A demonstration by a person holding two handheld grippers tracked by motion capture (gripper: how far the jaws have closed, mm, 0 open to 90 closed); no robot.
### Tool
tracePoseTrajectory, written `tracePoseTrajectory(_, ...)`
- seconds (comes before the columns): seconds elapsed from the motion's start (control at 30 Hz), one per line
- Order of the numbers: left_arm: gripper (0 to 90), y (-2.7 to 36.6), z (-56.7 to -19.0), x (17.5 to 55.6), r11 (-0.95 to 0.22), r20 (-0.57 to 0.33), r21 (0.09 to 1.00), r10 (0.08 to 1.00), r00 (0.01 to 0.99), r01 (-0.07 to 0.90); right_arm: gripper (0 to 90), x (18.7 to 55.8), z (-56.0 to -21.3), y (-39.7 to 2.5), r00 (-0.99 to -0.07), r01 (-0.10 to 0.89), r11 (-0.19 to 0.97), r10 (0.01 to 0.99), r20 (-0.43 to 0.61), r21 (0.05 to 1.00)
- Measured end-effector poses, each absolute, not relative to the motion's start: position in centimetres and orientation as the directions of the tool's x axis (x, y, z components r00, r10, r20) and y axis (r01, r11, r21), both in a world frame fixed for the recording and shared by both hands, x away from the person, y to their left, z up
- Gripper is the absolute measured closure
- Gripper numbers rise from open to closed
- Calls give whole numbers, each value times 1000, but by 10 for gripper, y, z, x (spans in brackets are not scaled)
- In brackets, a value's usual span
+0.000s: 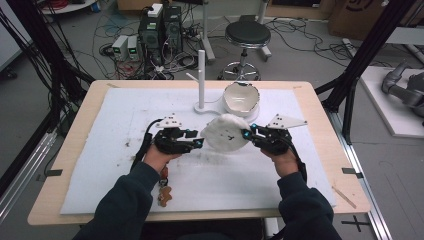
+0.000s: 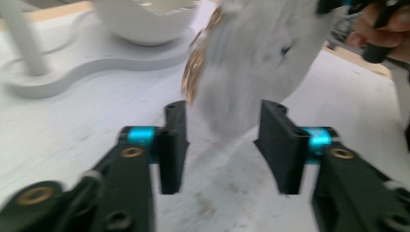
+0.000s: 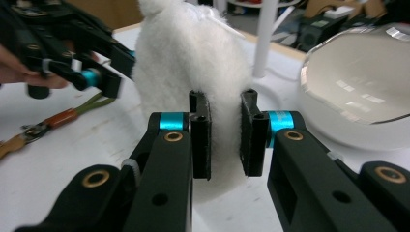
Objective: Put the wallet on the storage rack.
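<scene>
Trouble is most likely at the handover, judging from the high view: the right claw (image 1: pixel 248 133) pinches one edge of a white fluffy pouch (image 1: pixel 225 132), held up between both hands above the middle of the bench (image 1: pixel 65 150), while the left claw (image 1: pixel 199 141) sits at the pouch's other edge. If the right one lets go before the left has a bite, the soft thing would probably drop onto the white mat (image 1: pixel 120 115). A white bowl (image 1: pixel 241 98) on its base and a thin white post (image 1: pixel 201 80) stand just behind, near enough that a careless swing could knock them. Around the bench lie cables, computer boxes and a black stool (image 1: pixel 247 35) on a grey floor.

Left gripper view: the left claw (image 2: pixel 221 140) stands open, its jaws to either side of the pouch's (image 2: pixel 256 63) lower end without clearly touching it; the picture is blurred. Something golden (image 2: pixel 196 67) hangs along the pouch's side and may snag on a jaw.

Right gripper view: the right claw (image 3: pixel 226 133) is clamped on the pouch (image 3: pixel 188 53), the pile squeezed between its jaws. Fur is slippery stuff, so a shallow hold could slide. A strap with a clasp (image 3: pixel 58 118) lies on the mat beyond, and the bowl (image 3: pixel 358 92) sits close at the right.
</scene>
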State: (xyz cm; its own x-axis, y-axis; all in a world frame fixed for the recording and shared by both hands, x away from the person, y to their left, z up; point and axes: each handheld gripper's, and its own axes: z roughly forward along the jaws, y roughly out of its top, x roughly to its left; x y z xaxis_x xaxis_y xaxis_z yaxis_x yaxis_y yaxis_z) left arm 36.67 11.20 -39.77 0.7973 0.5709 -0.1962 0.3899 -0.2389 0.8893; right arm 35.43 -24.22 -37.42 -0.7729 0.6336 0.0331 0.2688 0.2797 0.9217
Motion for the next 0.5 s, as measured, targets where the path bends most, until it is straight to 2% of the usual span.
tracePoseTrajectory(0.1,403,132,-397,363,-191,-200,900,618,760,392,787,359,-365,-247,-753,245,266,658,10,932)
tracePoseTrajectory(0.27,278,174,-397,352,-144,-178,910,711,681,388,786,368,-346,-250,-731,196,325,678,-83,925)
tracePoseTrajectory(0.37,227,195,-399,346,-103,-189,916,742,643,387,785,376,-330,-249,-717,161,363,682,-144,918)
tracePoseTrajectory(0.5,227,221,-406,341,-45,-222,916,771,597,398,784,392,-309,-247,-691,119,417,686,-227,901)
